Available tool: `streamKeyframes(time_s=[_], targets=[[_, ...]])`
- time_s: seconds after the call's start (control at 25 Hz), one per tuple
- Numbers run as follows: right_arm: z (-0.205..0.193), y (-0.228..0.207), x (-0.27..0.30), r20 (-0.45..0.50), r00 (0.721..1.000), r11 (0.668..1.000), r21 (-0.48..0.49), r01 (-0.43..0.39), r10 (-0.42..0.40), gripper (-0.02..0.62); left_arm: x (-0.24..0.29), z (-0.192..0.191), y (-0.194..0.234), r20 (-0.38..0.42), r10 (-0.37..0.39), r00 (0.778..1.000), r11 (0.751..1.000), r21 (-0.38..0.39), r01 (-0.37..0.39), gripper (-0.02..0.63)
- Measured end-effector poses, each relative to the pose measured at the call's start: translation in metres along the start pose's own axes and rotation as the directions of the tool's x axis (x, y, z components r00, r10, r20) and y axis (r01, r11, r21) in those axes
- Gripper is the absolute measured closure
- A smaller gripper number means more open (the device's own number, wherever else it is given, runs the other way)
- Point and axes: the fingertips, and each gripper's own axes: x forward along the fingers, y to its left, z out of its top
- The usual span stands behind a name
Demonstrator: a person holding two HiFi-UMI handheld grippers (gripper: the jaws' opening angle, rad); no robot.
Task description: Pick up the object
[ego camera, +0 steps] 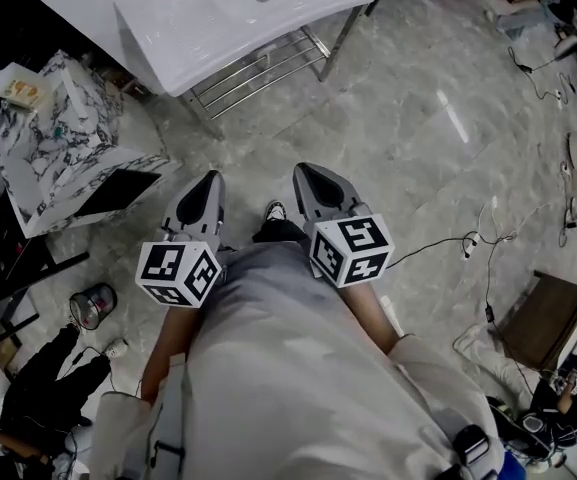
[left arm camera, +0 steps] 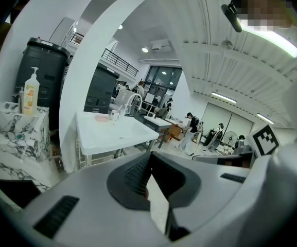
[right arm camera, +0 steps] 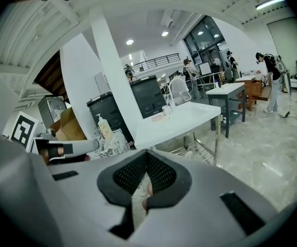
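Left tool (ego camera: 206, 183) and right tool (ego camera: 313, 176) both clenched, empty, well short of the far white tabletop (ego camera: 168, 30). Approach step, judged; next: close in, release jaws.

We are facing open marble floor (ego camera: 408, 118) ahead; the white sink stand (ego camera: 158, 43) and marbled cabinet (ego camera: 68, 148) are blocking the far left, and cables (ego camera: 438, 243) are trailing on the right.

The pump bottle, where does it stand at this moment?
In the head view the pump bottle is at the far left, on top of the marble-patterned box, to the left of the white washbasin.
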Motion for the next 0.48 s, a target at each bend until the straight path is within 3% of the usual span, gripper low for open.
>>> streamKeyframes(time_s=[0.2,0.48], targets=[[0.009,-0.02,0.006,-0.005,1.0,1.0,0.0,-0.01,0.01,0.586,0.015,0.003,-0.009,-0.005,0.008,1.0,1.0,0.011,-0.008,0.603],[0.014,-0.03,0.023,-0.031,0.999,0.999,-0.013,-0.031,0.031,0.586,0.024,0.0,0.005,-0.013,0.05,0.999,0.998,-0.036,-0.05,0.603]])
